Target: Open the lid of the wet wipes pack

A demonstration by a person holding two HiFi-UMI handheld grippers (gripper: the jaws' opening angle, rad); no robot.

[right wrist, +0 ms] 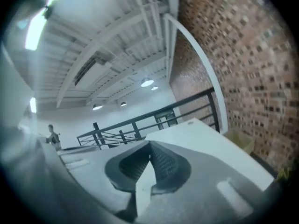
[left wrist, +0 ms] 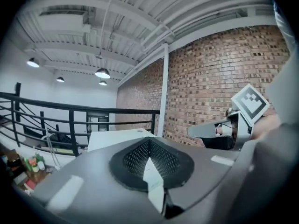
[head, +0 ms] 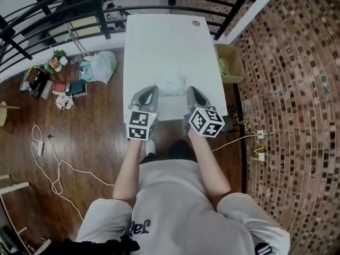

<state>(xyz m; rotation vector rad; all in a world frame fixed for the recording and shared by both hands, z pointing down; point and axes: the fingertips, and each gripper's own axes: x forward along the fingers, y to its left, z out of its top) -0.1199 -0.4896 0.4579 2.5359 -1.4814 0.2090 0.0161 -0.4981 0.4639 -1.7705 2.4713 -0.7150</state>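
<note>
The wet wipes pack (head: 171, 84) is a pale, faint shape on the white table (head: 159, 41), near its front edge. In the head view my left gripper (head: 153, 88) and right gripper (head: 188, 88) hang side by side just in front of the pack, one on each side, apart from it. Both point nearly level over the table. The left gripper (left wrist: 149, 143) shows its pads meeting at the tips with nothing between them. The right gripper (right wrist: 150, 144) looks the same, shut and empty. Neither gripper view shows the pack. The right gripper's marker cube (left wrist: 250, 102) appears at the right of the left gripper view.
A small round cap (head: 196, 23) sits at the table's far end. A cardboard box (head: 231, 62) stands right of the table by the brick wall (head: 297, 89). Bags and clutter (head: 98, 65) lie on the wooden floor at left, with cables (head: 48, 158). A black railing (head: 64, 4) runs behind.
</note>
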